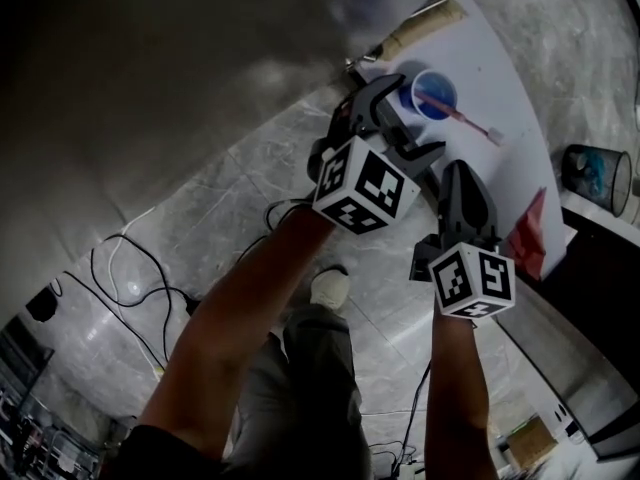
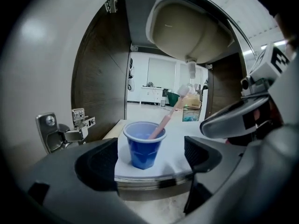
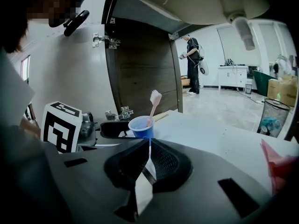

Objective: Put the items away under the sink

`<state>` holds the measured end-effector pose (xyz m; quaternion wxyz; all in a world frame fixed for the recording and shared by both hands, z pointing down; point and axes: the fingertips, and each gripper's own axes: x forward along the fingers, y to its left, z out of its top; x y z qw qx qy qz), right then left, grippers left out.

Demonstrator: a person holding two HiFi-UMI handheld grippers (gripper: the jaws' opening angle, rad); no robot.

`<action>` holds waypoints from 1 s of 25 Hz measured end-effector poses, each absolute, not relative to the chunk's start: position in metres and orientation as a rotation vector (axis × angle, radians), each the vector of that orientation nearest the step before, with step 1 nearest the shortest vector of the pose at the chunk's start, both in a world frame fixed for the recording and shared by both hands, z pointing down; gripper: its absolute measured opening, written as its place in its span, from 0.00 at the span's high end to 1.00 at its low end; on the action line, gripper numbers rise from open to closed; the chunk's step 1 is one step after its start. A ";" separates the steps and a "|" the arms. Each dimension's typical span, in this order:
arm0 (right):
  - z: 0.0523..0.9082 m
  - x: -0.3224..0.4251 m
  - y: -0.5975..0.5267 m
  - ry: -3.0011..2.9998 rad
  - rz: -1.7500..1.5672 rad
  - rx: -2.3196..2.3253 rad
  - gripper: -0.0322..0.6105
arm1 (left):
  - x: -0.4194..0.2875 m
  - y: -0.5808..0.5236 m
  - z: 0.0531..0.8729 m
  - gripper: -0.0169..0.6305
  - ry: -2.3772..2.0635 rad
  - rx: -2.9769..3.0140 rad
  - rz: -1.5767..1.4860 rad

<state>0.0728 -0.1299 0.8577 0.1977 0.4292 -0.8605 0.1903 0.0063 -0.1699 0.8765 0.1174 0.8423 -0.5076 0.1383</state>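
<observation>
A small blue plastic cup [image 2: 142,146], faceted on its lower wall and rolled at the rim, stood upright near the front edge of the smooth white cabinet shelf [image 2: 175,143] under the sink. A pink toothbrush [image 2: 163,122] leaned inside it, with its pale bristled head up and to the right.

The left gripper [image 2: 149,158] had its jaws spread wide. The cup sat in line with the gap, with clear space between it and each ribbed black pad. The right gripper [image 3: 148,160] had its jaws clenched together, the textured pads meeting at the tips with nothing between them. It sat just beside the left gripper, nearer the shelf's front.

Above hung the glossy rounded underside of the cream basin [image 2: 187,29], its drain stub cut off by glare. Dark wood-grain panels [image 2: 103,92] formed the cabinet's sides, and a bright metal hinge [image 2: 60,129] was fixed to the door at the left. A red folded thing [image 3: 278,164] lay at the shelf's right edge, cropped and too blurred to identify.
</observation>
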 end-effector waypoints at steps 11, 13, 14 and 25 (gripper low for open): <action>0.818 0.079 -0.096 -2.368 0.559 1.240 0.89 | -0.011 -0.107 0.848 0.31 -1.507 2.343 0.432; 0.811 0.077 -0.088 -2.366 0.565 1.238 0.89 | -0.013 -0.095 0.836 0.31 -1.496 2.339 0.438; 0.808 0.075 -0.084 -2.364 0.571 1.241 0.89 | -0.015 -0.090 0.830 0.31 -1.489 2.336 0.437; 0.736 0.052 -0.041 -2.376 0.561 1.222 0.89 | -0.022 -0.027 0.744 0.62 -1.499 2.287 0.386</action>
